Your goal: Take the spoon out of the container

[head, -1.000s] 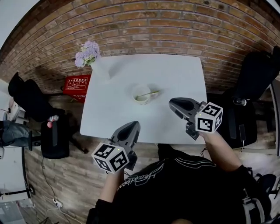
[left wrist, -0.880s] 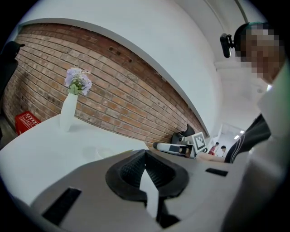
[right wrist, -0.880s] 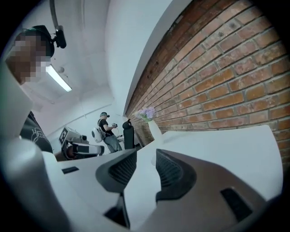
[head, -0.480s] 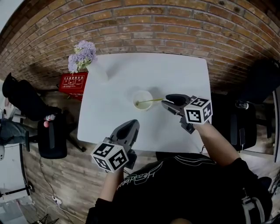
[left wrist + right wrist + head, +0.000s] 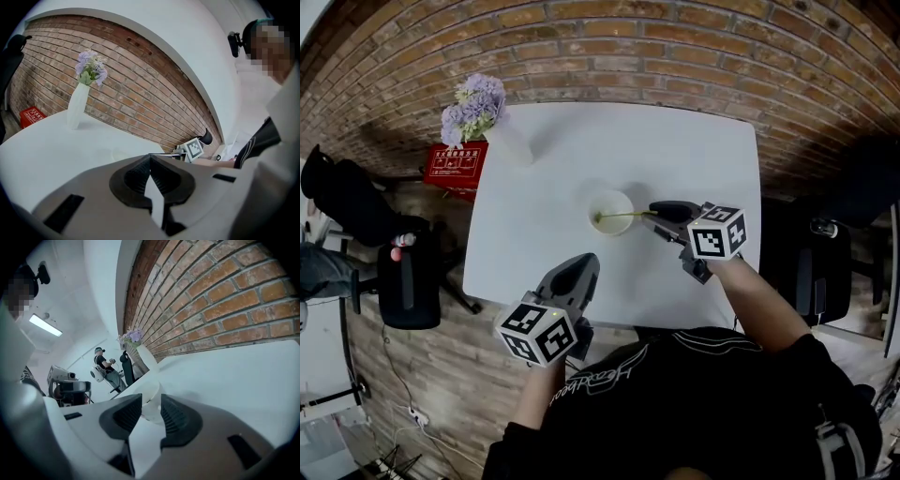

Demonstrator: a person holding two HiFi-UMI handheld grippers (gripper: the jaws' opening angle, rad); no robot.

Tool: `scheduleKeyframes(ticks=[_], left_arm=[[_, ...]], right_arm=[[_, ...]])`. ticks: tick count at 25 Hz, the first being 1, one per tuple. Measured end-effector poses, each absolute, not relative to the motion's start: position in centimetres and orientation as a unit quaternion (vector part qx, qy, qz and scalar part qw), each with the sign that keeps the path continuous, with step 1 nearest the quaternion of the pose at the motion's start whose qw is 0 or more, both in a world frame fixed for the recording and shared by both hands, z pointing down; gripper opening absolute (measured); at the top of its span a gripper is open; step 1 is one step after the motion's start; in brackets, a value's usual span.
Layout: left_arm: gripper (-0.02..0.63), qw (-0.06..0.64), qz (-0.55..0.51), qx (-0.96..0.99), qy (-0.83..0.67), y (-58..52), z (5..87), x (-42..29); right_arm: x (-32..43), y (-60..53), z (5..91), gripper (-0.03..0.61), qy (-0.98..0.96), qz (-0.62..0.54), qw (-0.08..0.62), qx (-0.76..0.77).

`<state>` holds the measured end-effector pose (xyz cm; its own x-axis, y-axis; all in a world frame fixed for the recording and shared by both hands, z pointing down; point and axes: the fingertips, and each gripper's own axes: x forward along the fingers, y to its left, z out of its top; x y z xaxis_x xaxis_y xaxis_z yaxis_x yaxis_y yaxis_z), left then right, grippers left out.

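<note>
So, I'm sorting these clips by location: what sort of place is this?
Probably an office or lab workspace: a white table by a brick wall, black office chairs beside it, and another person carrying equipment in the background.

Holds the left claw (image 5: 581,265) low and close in front of the chest, nose aimed toward 1 o'clock, marker cube turned back toward the body. Brings the left forearm (image 5: 539,398) up from 6 o'clock behind it. Shows the left jaws pressed together with nothing in them. Reaches the right claw (image 5: 661,211) farther out, nose aimed toward 9 o'clock, cube on the near side. Stretches the bare right forearm (image 5: 759,305) from 5 o'clock toward 11 o'clock, wrist straight. Is closing the right jaws, pads apart with a clear gap and pressing on nothing. Cannot tell whether the handle of the spoon (image 5: 623,216) lies inside that gap.
</note>
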<state>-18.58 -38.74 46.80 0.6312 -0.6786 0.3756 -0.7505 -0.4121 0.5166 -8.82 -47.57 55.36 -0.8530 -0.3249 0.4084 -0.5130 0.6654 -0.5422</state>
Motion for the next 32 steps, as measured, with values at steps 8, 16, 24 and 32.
scheduleKeyframes(ticks=[8, 16, 24, 32], left_arm=[[0.004, 0.346, 0.05, 0.83, -0.434, -38.9, 47.5, -19.1], [0.004, 0.344, 0.05, 0.83, -0.435, -38.5, 47.5, -18.9], [0.005, 0.344, 0.048, 0.827, -0.443, -37.3, 47.1, -19.3], [0.004, 0.333, 0.049, 0.826, -0.452, -35.5, 46.2, -19.3]], right_arm=[[-9.6, -47.7, 55.5, 0.026, -0.907, 0.323, 0.146, 0.227], [-9.4, -47.7, 55.3, 0.012, -0.907, 0.323, 0.137, 0.231], [-9.1, -47.7, 54.5, 0.0, -0.906, 0.321, 0.125, 0.244], [-8.6, -47.3, 53.1, -0.002, -0.908, 0.316, 0.103, 0.254]])
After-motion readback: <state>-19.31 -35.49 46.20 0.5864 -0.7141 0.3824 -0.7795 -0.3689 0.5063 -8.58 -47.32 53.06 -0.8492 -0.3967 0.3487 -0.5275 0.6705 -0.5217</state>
